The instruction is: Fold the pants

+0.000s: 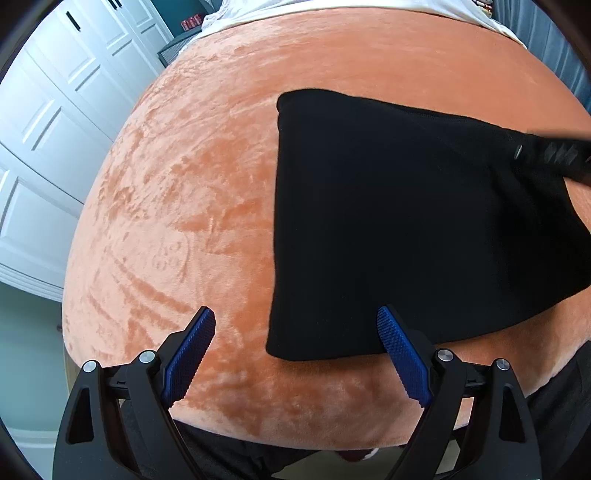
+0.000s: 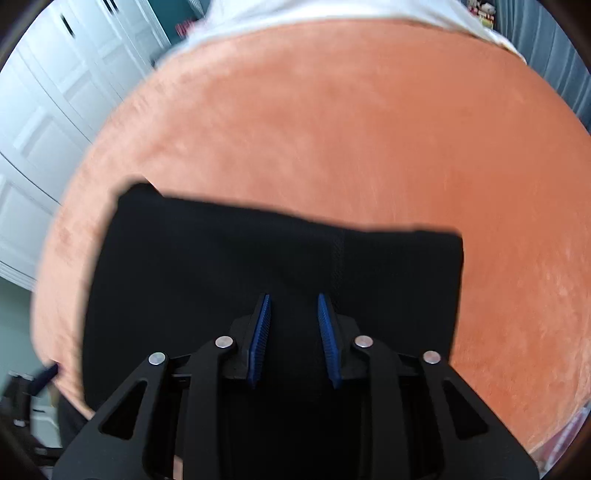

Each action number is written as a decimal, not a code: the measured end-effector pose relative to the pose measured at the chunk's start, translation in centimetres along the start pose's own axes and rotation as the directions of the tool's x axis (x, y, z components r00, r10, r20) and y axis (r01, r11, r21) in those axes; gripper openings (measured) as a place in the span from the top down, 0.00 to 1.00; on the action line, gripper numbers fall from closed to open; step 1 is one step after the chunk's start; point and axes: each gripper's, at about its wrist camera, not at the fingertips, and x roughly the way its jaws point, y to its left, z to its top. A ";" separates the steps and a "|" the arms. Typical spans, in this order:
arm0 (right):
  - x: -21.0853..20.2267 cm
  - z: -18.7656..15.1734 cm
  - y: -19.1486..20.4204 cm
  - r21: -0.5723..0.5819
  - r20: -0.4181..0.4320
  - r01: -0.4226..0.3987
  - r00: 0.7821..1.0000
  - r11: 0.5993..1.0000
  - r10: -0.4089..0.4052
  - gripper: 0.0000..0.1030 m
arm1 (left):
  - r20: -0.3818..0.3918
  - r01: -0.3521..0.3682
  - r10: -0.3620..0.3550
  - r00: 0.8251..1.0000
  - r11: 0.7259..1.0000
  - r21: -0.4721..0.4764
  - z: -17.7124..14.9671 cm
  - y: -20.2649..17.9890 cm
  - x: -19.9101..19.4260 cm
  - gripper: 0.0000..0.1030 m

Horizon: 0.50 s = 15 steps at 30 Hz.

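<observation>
The black pants (image 1: pixel 406 221) lie folded into a flat rectangle on the orange plush blanket (image 1: pixel 203 184). My left gripper (image 1: pixel 297 317) is wide open and empty, just in front of the pants' near left corner. My right gripper (image 2: pixel 293 301) hovers over the pants (image 2: pixel 258 266), its jaws parted by a narrow gap with nothing between them. Its black body also shows blurred in the left wrist view (image 1: pixel 554 157), over the pants' right side.
White panelled closet doors (image 1: pixel 48 129) stand to the left of the bed. A white sheet (image 1: pixel 332 9) covers the far end of the bed. The blanket (image 2: pixel 332 129) stretches bare beyond the pants.
</observation>
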 end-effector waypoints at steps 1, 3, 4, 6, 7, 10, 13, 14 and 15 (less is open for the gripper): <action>-0.5 -0.3 0.0 -0.001 0.029 -0.004 1.000 1.000 0.004 0.73 | -0.004 0.008 -0.008 1.000 1.000 -0.005 0.0 0.0 0.1 0.15; 0.5 -0.9 -0.3 -0.030 -0.013 0.062 0.998 0.998 -0.062 0.73 | -0.018 0.018 -0.018 1.000 1.000 -0.013 -0.1 0.1 0.5 0.15; 2.1 -1.7 -1.2 -0.041 -0.072 0.080 0.994 0.996 -0.083 0.73 | -0.028 0.028 -0.028 0.999 0.999 -0.016 -0.1 0.0 0.8 0.15; 0.8 -2.4 -1.2 -0.009 -0.034 0.063 0.997 0.998 -0.063 0.73 | -0.032 0.024 -0.024 0.999 1.000 -0.014 -0.2 0.0 0.9 0.15; -0.5 -2.7 -1.0 0.003 -0.012 0.061 0.998 0.998 -0.061 0.72 | -0.027 0.022 -0.022 0.999 1.000 -0.015 -0.3 0.0 0.8 0.15; -4.1 -5.2 -1.4 0.055 0.074 0.044 0.996 0.997 -0.048 0.71 | -0.017 0.023 -0.023 1.000 0.999 -0.025 -0.5 0.5 0.3 0.15; -3.9 -8.2 -2.7 0.079 0.033 0.065 0.997 0.995 -0.068 0.72 | -0.022 0.040 -0.041 0.999 0.998 -0.038 -0.8 0.9 0.1 0.15; -2.9 -9.2 -3.2 0.053 0.005 0.093 0.996 0.994 -0.093 0.72 | -0.025 0.045 -0.046 0.999 0.998 -0.046 -1.0 1.0 0.2 0.15; -2.6 -9.9 -3.5 0.042 0.005 0.119 0.993 0.992 -0.119 0.71 | -0.032 0.048 -0.050 0.998 0.998 -0.048 -1.0 0.9 0.4 0.15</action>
